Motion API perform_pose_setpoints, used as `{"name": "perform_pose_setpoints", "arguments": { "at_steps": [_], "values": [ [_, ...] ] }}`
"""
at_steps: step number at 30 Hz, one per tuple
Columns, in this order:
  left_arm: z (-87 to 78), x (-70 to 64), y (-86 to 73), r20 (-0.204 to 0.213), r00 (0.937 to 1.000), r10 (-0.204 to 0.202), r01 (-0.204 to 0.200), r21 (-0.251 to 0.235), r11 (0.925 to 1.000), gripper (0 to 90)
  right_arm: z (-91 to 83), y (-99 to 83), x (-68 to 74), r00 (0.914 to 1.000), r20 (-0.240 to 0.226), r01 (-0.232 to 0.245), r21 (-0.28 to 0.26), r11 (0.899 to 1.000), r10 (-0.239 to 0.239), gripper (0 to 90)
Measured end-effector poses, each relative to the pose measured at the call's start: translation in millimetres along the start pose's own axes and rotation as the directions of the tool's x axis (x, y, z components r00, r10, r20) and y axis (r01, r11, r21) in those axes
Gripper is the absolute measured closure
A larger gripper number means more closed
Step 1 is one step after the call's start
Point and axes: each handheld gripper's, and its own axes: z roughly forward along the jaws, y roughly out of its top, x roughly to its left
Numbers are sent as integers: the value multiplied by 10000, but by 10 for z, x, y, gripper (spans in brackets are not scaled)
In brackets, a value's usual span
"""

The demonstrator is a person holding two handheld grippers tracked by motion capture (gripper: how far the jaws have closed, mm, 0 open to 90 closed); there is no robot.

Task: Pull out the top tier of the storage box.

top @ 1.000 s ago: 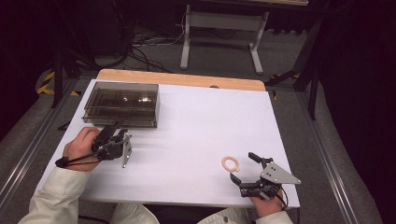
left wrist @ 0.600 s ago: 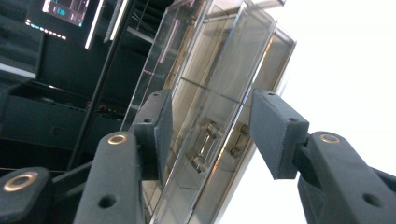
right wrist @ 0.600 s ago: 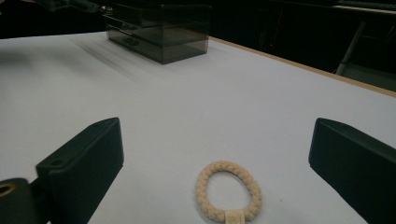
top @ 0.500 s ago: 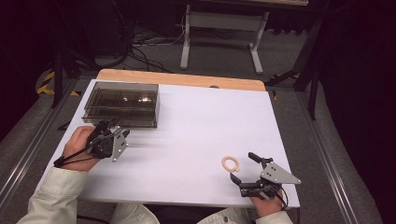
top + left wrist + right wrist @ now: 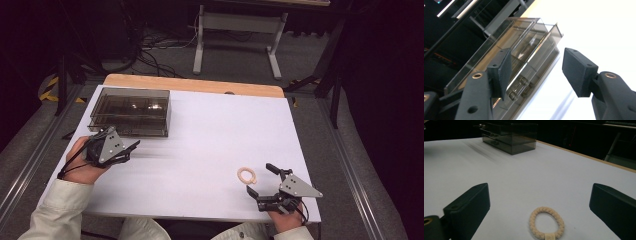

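So my left claw (image 5: 131, 149) has drifted up and toward the smoky box (image 5: 131, 111) compared to a moment back; it now sits just off the box's near side, close to the left edge of the surface (image 5: 210, 135). Its jaws are spread wide with nothing between them, and the left gripper view looks straight at the box (image 5: 524, 57): clear tinted plastic, hard-edged, with drawer-like layers and small round knobs on the front.

The right claw (image 5: 261, 181) hasn't budged, parked by the near right corner, jaws wide apart and holding nothing. The hair tie (image 5: 246, 175) lies flat on the white matte surface just ahead of it, between the jaws' line in the right gripper view (image 5: 546, 225): a cream braided ring, soft-looking, with a little square tag.
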Motion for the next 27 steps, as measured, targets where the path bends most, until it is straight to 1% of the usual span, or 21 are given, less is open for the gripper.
{"name": "perform_pose_setpoints", "arguments": {
  "at_steps": [2, 4, 5, 7, 8, 9, 11, 12, 13, 14, 16, 17, 18, 19, 20, 21, 23, 24, 25, 26, 27],
  "values": [
    [-24, 30, 1, 230, 9990, -394, 399, -241, 9989, 398, 1, 0, 2, 10000, -3, -6, -22, 10000, 6, 36],
    [-41, 76, 4, 574, 9942, -910, 930, -330, 9951, 395, -1, 2, 3, 10000, -16, 17, -5, 10000, -17, 36],
    [-50, 109, -2, 843, 9878, -1307, 1350, -477, 9897, 393, -3, 3, 2, 10000, -9, 43, 8, 10000, -43, 35],
    [-66, 152, -16, 1028, 9788, -1774, 1848, -683, 9804, 388, -5, 3, 1, 10000, -33, 63, -25, 10000, -63, 35],
    [-76, 177, -26, 1204, 9715, -2044, 2150, -822, 9732, 386, -8, 5, -2, 9999, -34, 112, -19, 9999, -112, 35],
    [-80, 197, -30, 1200, 9705, -2091, 2202, -886, 9714, 379, -10, 4, -1, 10000, -39, 83, -22, 10000, -83, 36],
    [-85, 220, -38, 1389, 9586, -2484, 2625, -939, 9604, 349, -11, 4, 0, 10000, -11, 80, -32, 10000, -80, 36],
    [-89, 247, -41, 1496, 9553, -2548, 2709, -989, 9575, 345, -11, 4, 0, 10000, -14, 85, -35, 10000, -85, 36],
    [-92, 260, -44, 1653, 9483, -2709, 2893, -997, 9520, 339, -10, 4, 0, 10000, -35, 82, -43, 10000, -82, 36],
    [-93, 275, -45, 1743, 9449, -2770, 2970, -1010, 9495, 336, -9, 5, -2, 9999, -28, 126, -44, 9999, -126, 36],
    [-92, 310, -51, 2142, 9271, -3075, 3332, -957, 9380, 335, -11, 5, 2, 9999, -30, 103, -25, 9999, -103, 36],
    [-91, 318, -52, 2259, 9203, -3195, 3476, -968, 9326, 325, -12, 5, 3, 9999, -43, 104, -27, 9999, -104, 36],
    [-94, 326, -54, 2248, 9190, -3238, 3516, -961, 9312, 312, -13, 5, 3, 9999, -53, 97, -44, 9999, -98, 36],
    [-93, 327, -55, 2324, 9146, -3310, 3604, -971, 9277, 299, -14, 5, 3, 9999, -59, 95, -51, 9999, -95, 36],
    [-93, 329, -54, 2317, 9139, -3334, 3630, -981, 9266, 288, -15, 5, 3, 9999, -62, 94, -52, 9999, -94, 36],
    [-93, 335, -53, 2265, 9160, -3312, 3603, -1013, 9273, 280, -15, 5, 2, 9999, -61, 94, -55, 9999, -94, 36],
    [-97, 334, -50, 2411, 9098, -3377, 3700, -1031, 9233, 272, -13, 5, 2, 9999, -61, 99, -55, 9999, -99, 35],
    [-97, 334, -50, 2411, 9098, -3377, 3700, -1031, 9233, 272, -13, 5, 2, 9999, -61, 99, -55, 9999, -99, 35],
    [-103, 345, -49, 2632, 9032, -3390, 3772, -1100, 9196, 273, -10, 5, 3, 9999, -68, 116, -42, 9999, -116, 36],
    [-106, 355, -51, 2731, 9021, -3342, 3749, -1121, 9203, 279, -8, 6, 2, 9999, -84, 151, -59, 9999, -151, 36],
    [-109, 361, -54, 2858, 8991, -3315, 3754, -1139, 9199, 291, -9, 6, 1, 9998, -91, 164, -30, 9999, -164, 36]
  ]
}}
